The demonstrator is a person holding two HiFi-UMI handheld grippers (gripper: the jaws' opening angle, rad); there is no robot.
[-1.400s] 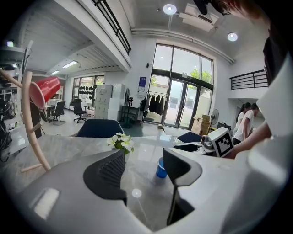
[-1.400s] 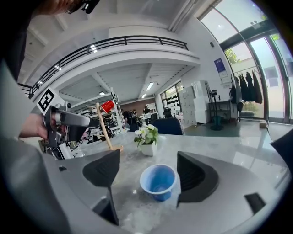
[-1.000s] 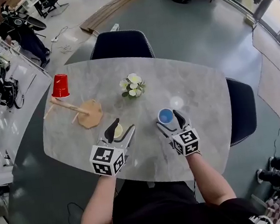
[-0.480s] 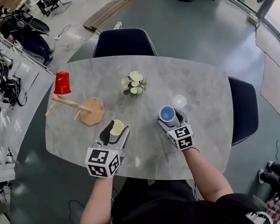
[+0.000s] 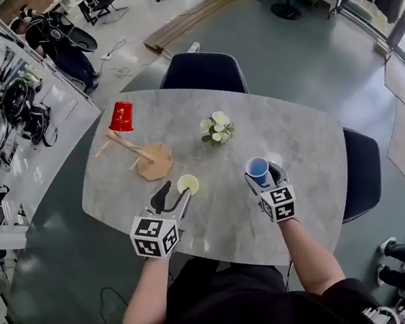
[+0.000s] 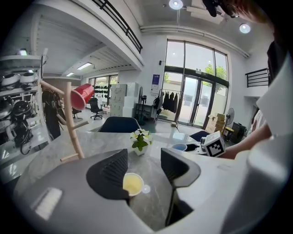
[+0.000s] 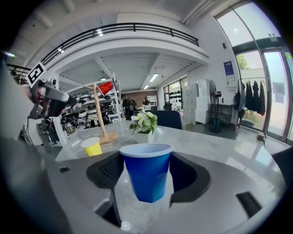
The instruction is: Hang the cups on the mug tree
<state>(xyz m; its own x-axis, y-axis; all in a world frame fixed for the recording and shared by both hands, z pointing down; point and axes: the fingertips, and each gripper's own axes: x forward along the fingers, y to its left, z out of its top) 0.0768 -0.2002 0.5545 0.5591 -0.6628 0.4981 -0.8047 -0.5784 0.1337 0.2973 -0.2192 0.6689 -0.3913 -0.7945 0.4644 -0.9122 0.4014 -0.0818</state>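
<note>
A wooden mug tree (image 5: 143, 154) stands at the table's left with a red cup (image 5: 121, 117) upside down on one peg. A yellow cup (image 5: 188, 185) stands upright on the table, just ahead of my left gripper (image 5: 172, 199), which is open. Its jaws have just been closing a little with nothing between them. In the left gripper view the yellow cup (image 6: 133, 183) sits low beside the left pad, apart from both. My right gripper (image 5: 263, 178) is shut on a blue cup (image 5: 258, 171). Its jaws have just been closing, and the blue cup (image 7: 147, 176) fills the gap between the pads.
A small vase of white flowers (image 5: 217, 128) stands mid-table behind both cups. Dark chairs are at the far side (image 5: 202, 72) and the right end (image 5: 362, 171). The grey marble table (image 5: 308, 131) has bare surface to the right.
My left gripper has drawn back and left, so the yellow cup that was between its jaws now stands ahead of its tips. The right jaws have closed onto the blue cup.
</note>
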